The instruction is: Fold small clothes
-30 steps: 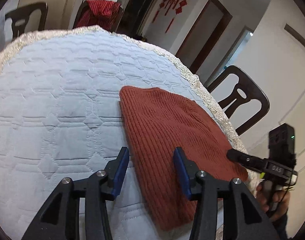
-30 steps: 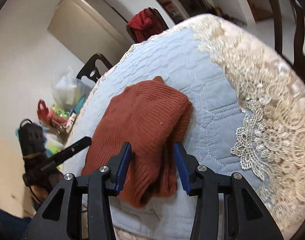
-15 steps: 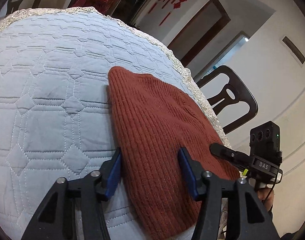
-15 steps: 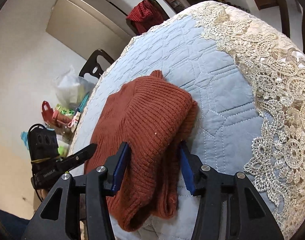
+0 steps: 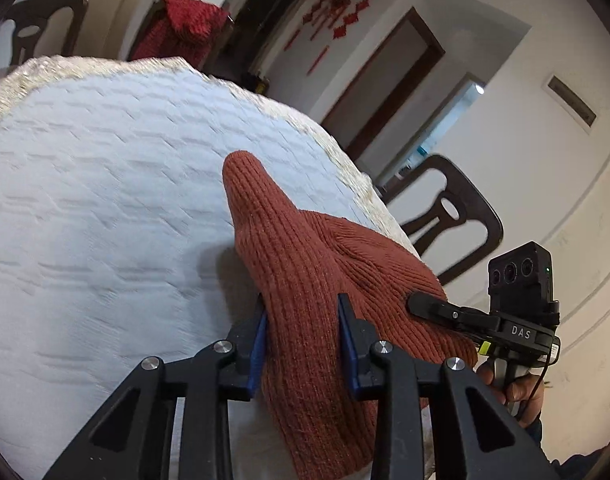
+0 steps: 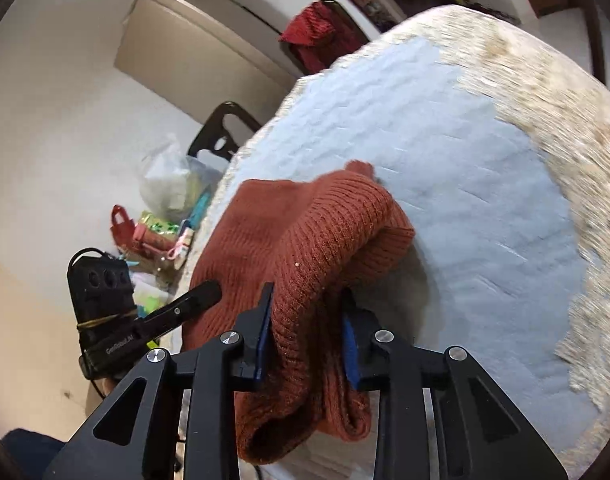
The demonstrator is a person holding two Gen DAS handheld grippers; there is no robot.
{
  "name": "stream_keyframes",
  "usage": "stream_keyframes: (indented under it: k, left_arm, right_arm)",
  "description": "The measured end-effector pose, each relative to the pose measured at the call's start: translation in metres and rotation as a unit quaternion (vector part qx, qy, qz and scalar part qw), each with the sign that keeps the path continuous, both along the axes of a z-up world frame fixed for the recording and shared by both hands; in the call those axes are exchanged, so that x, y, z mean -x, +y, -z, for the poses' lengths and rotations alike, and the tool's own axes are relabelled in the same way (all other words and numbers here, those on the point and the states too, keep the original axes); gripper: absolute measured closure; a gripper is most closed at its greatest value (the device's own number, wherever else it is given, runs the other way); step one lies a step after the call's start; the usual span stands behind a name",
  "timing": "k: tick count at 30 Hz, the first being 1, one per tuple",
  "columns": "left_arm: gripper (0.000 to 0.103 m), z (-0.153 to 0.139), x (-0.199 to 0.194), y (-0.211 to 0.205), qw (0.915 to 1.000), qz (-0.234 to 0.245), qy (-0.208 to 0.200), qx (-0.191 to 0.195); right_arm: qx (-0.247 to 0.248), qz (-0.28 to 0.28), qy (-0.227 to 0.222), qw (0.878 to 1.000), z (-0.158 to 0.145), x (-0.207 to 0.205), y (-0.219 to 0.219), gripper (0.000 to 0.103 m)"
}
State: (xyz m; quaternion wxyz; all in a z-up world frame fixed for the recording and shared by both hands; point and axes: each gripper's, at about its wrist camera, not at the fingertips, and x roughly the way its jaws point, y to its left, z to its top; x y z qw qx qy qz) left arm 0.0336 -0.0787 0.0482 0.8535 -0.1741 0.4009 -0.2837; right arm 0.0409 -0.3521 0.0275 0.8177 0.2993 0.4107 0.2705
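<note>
A rust-brown ribbed knit garment (image 5: 305, 264) lies near the edge of a round table with a pale blue quilted cover (image 5: 105, 200). Its near edge is bunched up and raised off the cover. My left gripper (image 5: 303, 312) has its jaws closing, and the blue pads press a fold of the knit on its left side. My right gripper (image 6: 307, 300) is also closing, its pads pinching the thick doubled hem (image 6: 317, 264) at the garment's right side. In each wrist view a black finger (image 5: 425, 304) (image 6: 201, 296) of the other gripper reaches onto the knit.
A cream lace border (image 6: 565, 120) rims the table. Dark wooden chairs (image 5: 453, 216) (image 6: 221, 132) stand around it, one draped with red cloth (image 5: 185, 28). Plastic bags and packets (image 6: 165, 200) are piled beyond the table's far left. A hand (image 5: 521, 392) holds the right gripper's handle.
Both grippers' jaws have narrowed onto the knit garment. Its near edge has risen off the cover and bunched into a ridge, where before it lay flat.
</note>
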Motion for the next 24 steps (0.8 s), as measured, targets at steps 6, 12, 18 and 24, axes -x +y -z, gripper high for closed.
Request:
stream_keyframes:
  k: [6, 12, 18, 24]
  left_arm:
    - [0.069, -0.015, -0.017, 0.056, 0.9986, -0.042, -0.024, -0.019]
    - [0.069, -0.019, -0.044, 0.116, 0.9952, -0.087, -0.029, -0.032]
    - [0.069, 0.003, -0.06, 0.162, 0.9919, -0.12, -0.009, -0.04]
    - [0.062, 0.047, -0.059, 0.191, 0.9888, -0.143, 0.032, -0.027]
  right_arm:
    - [0.0, -0.049, -0.025, 0.998, -0.014, -0.04, 0.061, 0.073]
    - [-0.005, -0.086, -0.031, 0.996, -0.014, -0.082, 0.122, 0.073]
    - [0.006, -0.119, -0.022, 0.993, -0.002, -0.111, 0.173, 0.073]
    - [0.041, -0.137, 0.013, 0.99, 0.029, -0.123, 0.192, 0.067]
